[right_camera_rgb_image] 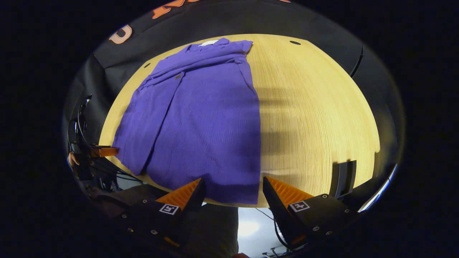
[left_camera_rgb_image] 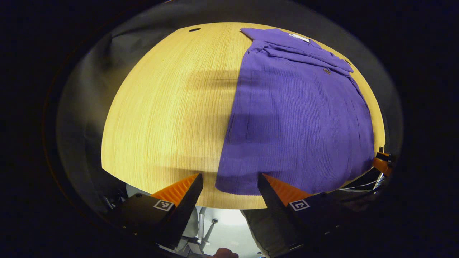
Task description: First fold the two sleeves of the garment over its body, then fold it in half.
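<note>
Purple garment (left_camera_rgb_image: 297,118) lies flat on the wooden table (left_camera_rgb_image: 168,107), sleeves folded over its body, hem at the table's near edge. Left gripper (left_camera_rgb_image: 229,182) and right gripper (right_camera_rgb_image: 233,186) hover just off that hem, jaws wide, holding nothing. White collar label (left_camera_rgb_image: 299,37): writing unreadable.

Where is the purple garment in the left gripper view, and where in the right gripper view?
Left gripper view: the purple garment lies right of centre on the wooden table.
Right gripper view: the purple garment lies left of centre.
Shared landmark: the white label at its far end.
</note>
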Motion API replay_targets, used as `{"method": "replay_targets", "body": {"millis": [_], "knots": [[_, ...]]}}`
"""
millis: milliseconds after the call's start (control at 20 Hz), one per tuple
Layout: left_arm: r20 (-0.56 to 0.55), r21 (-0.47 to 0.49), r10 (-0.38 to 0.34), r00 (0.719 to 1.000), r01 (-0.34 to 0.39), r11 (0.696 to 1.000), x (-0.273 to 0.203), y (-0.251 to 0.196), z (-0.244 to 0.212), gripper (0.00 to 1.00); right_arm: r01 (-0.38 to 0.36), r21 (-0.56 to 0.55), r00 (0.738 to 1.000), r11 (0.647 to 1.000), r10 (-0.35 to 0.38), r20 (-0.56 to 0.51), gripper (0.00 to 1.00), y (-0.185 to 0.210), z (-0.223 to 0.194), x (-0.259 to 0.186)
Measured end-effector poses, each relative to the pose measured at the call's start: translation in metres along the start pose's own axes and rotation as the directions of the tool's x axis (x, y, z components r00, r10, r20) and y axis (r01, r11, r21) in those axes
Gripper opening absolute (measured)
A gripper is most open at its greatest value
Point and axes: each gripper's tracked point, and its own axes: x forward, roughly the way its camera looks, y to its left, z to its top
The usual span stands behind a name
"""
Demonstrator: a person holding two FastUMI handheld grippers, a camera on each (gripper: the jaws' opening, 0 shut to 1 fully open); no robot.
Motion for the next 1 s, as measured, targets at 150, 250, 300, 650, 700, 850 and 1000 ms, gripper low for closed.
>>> {"method": "replay_targets", "body": {"millis": [150,250,300,650,700,850,1000], "knots": [[-0.025,0.029,-0.015,1.0,0.016,0.999,-0.004,0.0,-0.005,0.98,0.001,-0.008,0.999,1.0,-0.001,-0.033,0.96,0.002,-0.009,0.004],[-0.043,0.056,-0.02,0.999,0.022,0.998,-0.004,-0.004,-0.006,0.98,0.009,-0.005,0.998,1.0,-0.009,-0.059,0.96,0.001,-0.016,0.006],[-0.049,0.061,-0.023,0.999,0.026,0.998,-0.003,-0.006,-0.006,0.98,0.018,0.002,0.998,1.0,-0.018,-0.068,0.96,-0.001,-0.018,0.006],[-0.144,0.111,-0.031,0.989,0.047,0.993,0.002,-0.018,0.003,0.78,0.092,-0.003,0.988,0.996,-0.092,-0.122,0.88,-0.011,-0.019,0.011],[-0.159,0.106,-0.04,0.986,0.058,0.993,0.004,-0.021,0.007,0.66,0.091,-0.004,0.988,0.996,-0.09,-0.123,0.74,-0.01,-0.016,0.011],[-0.218,0.06,-0.066,0.974,0.081,0.995,0.008,-0.027,0.015,0.24,0.065,0.036,0.99,0.997,-0.06,-0.131,0.34,0.003,-0.01,0.017],[-0.255,0.025,-0.085,0.963,0.094,0.995,0.015,-0.029,0.021,0.17,0.047,0.068,0.988,0.997,-0.036,-0.149,0.11,0.011,-0.004,0.016]]}}
